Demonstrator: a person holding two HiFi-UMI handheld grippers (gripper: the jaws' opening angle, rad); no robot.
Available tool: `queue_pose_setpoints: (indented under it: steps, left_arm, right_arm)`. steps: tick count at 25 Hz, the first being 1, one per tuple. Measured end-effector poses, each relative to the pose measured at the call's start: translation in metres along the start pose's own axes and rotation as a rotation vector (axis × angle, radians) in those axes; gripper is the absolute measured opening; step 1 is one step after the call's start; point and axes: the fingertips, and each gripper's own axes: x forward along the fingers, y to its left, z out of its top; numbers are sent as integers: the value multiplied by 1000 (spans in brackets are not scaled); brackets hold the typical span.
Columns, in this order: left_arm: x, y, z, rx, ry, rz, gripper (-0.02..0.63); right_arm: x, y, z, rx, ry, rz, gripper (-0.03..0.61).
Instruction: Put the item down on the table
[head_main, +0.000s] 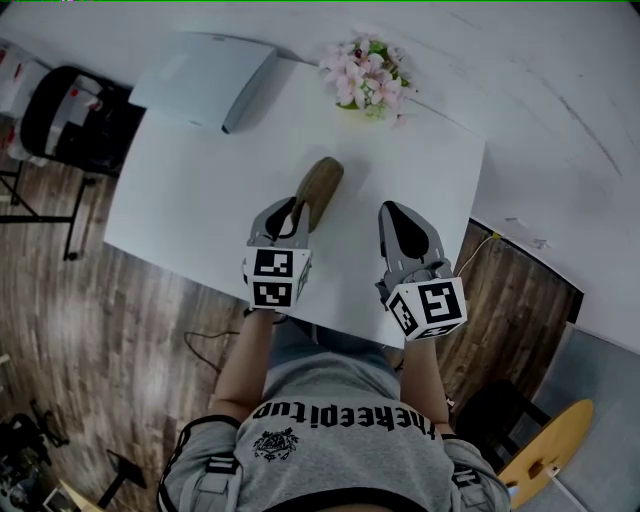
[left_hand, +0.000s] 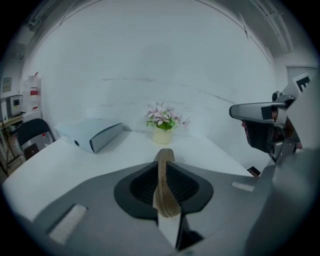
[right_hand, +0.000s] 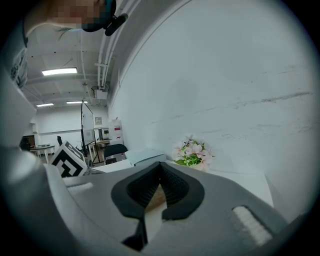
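Observation:
The item (head_main: 319, 188) is a flat, brown, cork-like piece, long and rounded at its far end. It stands on edge between the black pads (left_hand: 141, 186) of my left gripper (head_main: 293, 208), which is shut on its near end (left_hand: 165, 196). The far end reaches out over the white table (head_main: 190, 210); whether it touches the top I cannot tell. My right gripper (head_main: 398, 212) hovers over the table's front right part, a hand's width to the right of the item. Its jaws (right_hand: 160, 167) are shut, with nothing in them.
A pot of pink flowers (head_main: 367, 78) stands at the table's far edge by the white wall. A grey-white box (head_main: 205, 78) lies on the far left corner. A black chair (head_main: 60, 110) stands on the wooden floor at the left. The table's front edge runs just under both grippers.

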Motion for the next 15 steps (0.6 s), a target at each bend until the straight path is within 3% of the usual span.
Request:
queue_pose_setpoints:
  steps: [3,15]
  left_arm:
    - [-15,3,6,0,-26,6,17]
    - [-76,1,44,10,-180,-34,17]
  right_arm:
    - [-4,9,1,-6,-7,0,0]
    - [-27,40,7,-24,-43,-24,0]
